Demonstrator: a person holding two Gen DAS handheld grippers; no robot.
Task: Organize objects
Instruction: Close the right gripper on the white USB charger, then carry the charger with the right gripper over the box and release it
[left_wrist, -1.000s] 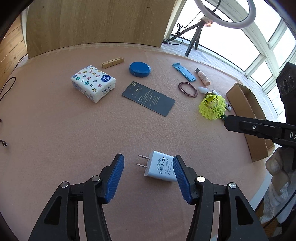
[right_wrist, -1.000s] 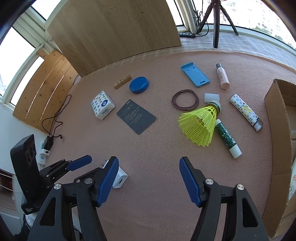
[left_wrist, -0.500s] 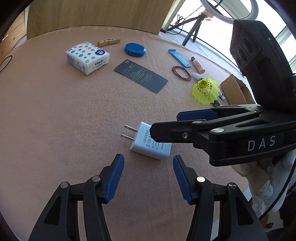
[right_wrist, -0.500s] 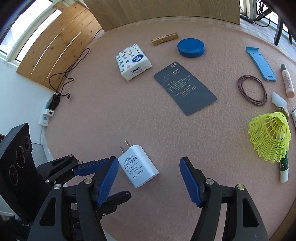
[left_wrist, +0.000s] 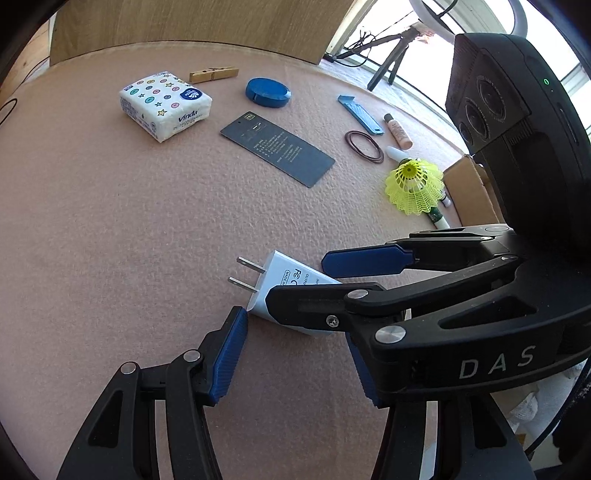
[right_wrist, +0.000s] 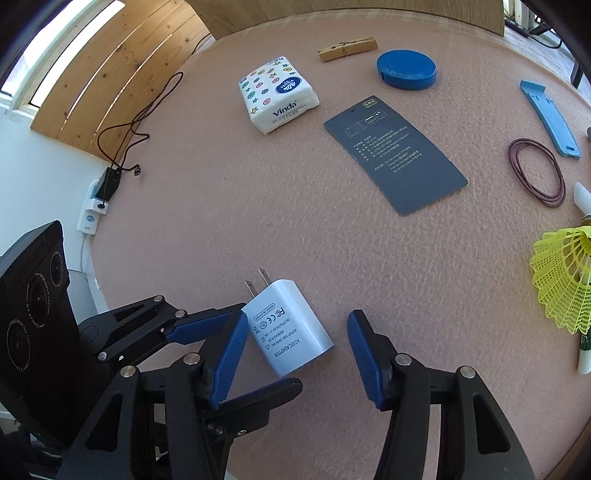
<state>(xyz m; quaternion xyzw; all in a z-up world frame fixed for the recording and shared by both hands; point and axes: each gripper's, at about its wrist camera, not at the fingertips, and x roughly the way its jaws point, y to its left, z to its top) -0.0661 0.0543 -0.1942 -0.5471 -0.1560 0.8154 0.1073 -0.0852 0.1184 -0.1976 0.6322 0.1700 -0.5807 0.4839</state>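
A white plug-in charger (right_wrist: 291, 325) lies flat on the pink felt table (right_wrist: 258, 221), prongs pointing away. My right gripper (right_wrist: 295, 321) straddles it with its jaws closing. The left pad (right_wrist: 231, 354) is at the charger's edge, and the right pad (right_wrist: 364, 358) stands off it. In the left wrist view the charger (left_wrist: 284, 273) sits just ahead of my left gripper (left_wrist: 295, 325), which is open. My right gripper (left_wrist: 297, 280) reaches in from the right across it and hides the left gripper's right finger.
Farther back lie a tissue pack (left_wrist: 166, 105), a clothespin (left_wrist: 213, 74), a blue round lid (left_wrist: 268, 92), a dark card (left_wrist: 277, 147), a blue plastic strip (left_wrist: 358, 114), rubber bands (left_wrist: 364, 146) and a yellow shuttlecock (left_wrist: 415, 186). A cardboard box (left_wrist: 469, 192) stands at the right edge.
My right gripper has swung left from near the shuttlecock and come down over the charger, and its jaws have narrowed. The charger now lies ahead of my left fingers instead of between them.
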